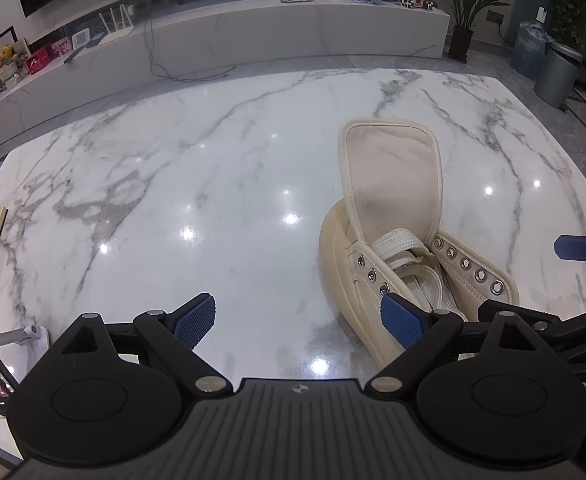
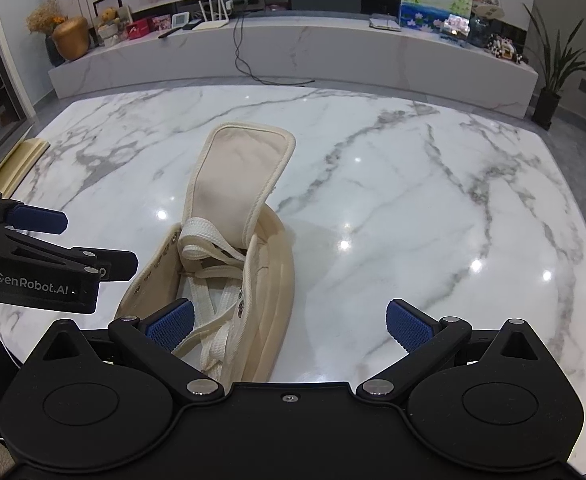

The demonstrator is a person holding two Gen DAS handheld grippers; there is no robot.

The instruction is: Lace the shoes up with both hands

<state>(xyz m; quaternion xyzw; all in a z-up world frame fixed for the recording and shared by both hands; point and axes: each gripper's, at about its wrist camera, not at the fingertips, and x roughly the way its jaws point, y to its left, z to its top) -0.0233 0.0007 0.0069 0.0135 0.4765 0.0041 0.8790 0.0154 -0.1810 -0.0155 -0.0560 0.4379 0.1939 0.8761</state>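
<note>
Left gripper (image 1: 300, 322) over glossy grey-veined marble table (image 1: 173, 184), ribbed blue pads spread wide, nothing held; right pad just beside the shoe's near eyelet row. Cream canvas high-top shoe (image 1: 417, 240) on table between both tools, tongue (image 2: 239, 176) folded up and forward, flat woven white lace (image 2: 213, 240) loose through metal eyelets, thick rubbery sole. Right gripper (image 2: 291, 322) likewise wide apart, empty.

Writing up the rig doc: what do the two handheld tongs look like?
Both tongs, left and right, are matte black with round pivot housings, silver rivets and blue grid-textured pads. The left one's side, seen from the right wrist view, reads "GenRobot.AI" in white. No cables visible.
</note>
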